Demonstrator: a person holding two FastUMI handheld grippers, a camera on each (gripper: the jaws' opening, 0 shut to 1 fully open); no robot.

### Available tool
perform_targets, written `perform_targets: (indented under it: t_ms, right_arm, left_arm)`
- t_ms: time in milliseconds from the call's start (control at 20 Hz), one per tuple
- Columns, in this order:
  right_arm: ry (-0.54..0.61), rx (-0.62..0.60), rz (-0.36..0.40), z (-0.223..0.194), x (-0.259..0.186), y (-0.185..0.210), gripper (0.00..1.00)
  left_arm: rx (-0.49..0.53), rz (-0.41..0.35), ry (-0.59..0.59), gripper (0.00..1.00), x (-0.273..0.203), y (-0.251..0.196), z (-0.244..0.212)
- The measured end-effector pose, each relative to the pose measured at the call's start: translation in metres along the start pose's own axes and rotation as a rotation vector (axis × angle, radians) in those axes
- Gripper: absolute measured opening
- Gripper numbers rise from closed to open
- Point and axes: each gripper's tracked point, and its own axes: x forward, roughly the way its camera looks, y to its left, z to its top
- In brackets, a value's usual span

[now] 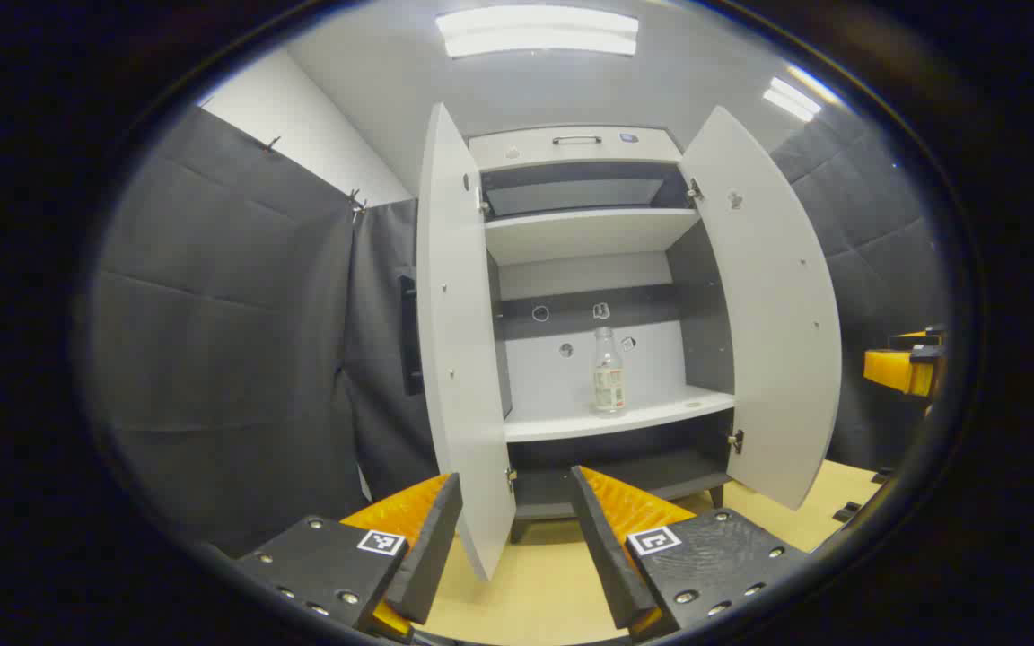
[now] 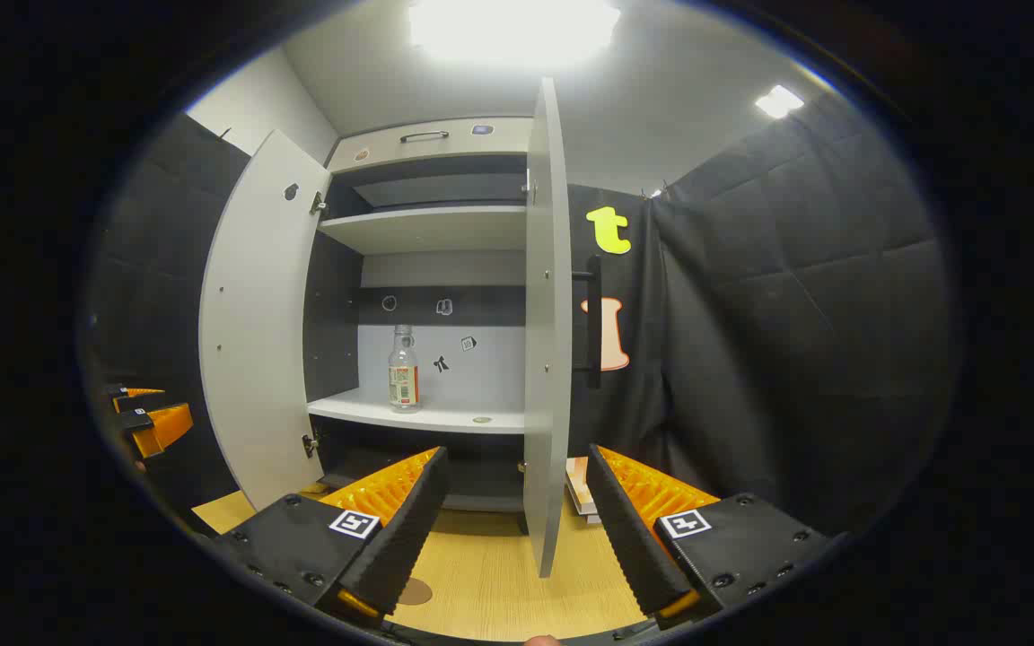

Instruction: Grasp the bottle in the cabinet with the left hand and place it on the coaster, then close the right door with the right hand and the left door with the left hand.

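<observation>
We observed the cabinet point(image 1: 584, 148) standing on the tabletop point(image 1: 535, 583) with both doors swung open. In the left gripper view, the left door point(image 1: 459, 341) stood edge-on just ahead of the left gripper point(image 1: 517, 529), and the right door point(image 1: 773, 305) angled outward on the far side. The bottle point(image 1: 608, 372) stood upright on the middle shelf point(image 1: 616, 417), toward its centre, near the back panel and well apart from both grippers.

The left gripper's jaws were released, with nothing between them; the lower edge of the left door showed in the gap, farther off. In the right gripper view, the right gripper point(image 2: 517, 529) likewise had its jaws released and held nothing, with the right door point(image 2: 546, 323) edge-on ahead of it. That view also showed the bottle point(image 2: 403, 370) on the shelf, a round coaster point(image 2: 416, 591) lying flat on the tabletop just beside one finger, and the left gripper point(image 2: 144, 417) at the left margin, beyond the left door point(image 2: 252, 314).
</observation>
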Motion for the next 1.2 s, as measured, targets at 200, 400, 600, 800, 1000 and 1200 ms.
perform_targets:
  t_ms: [200, 400, 600, 800, 1000, 1200]
  right_arm:
    - [0.007, -0.015, -0.012, 0.01, 0.0, 0.0, 0.97]
    - [0.008, -0.012, -0.025, 0.012, -0.006, 0.005, 0.97]
    - [0.019, -0.021, -0.035, 0.01, -0.002, 0.009, 0.97]
    - [0.008, -0.012, -0.046, 0.01, -0.005, 0.006, 0.97]
    - [0.009, 0.012, -0.05, 0.007, -0.01, -0.004, 0.97]
    - [0.021, 0.002, -0.049, 0.009, 0.002, -0.002, 0.97]
  left_arm:
    - [0.025, 0.018, -0.012, 0.74, 0.0, 0.011, 0.015]
    - [0.021, 0.031, -0.01, 0.74, 0.002, 0.019, 0.017]
    - [0.015, 0.034, -0.01, 0.75, 0.002, 0.021, 0.016]
    - [0.01, 0.04, 0.001, 0.75, 0.003, 0.027, 0.012]
    - [0.019, 0.041, 0.008, 0.75, 0.002, 0.028, 0.013]
    - [0.01, 0.048, 0.0, 0.74, 0.0, 0.028, 0.014]
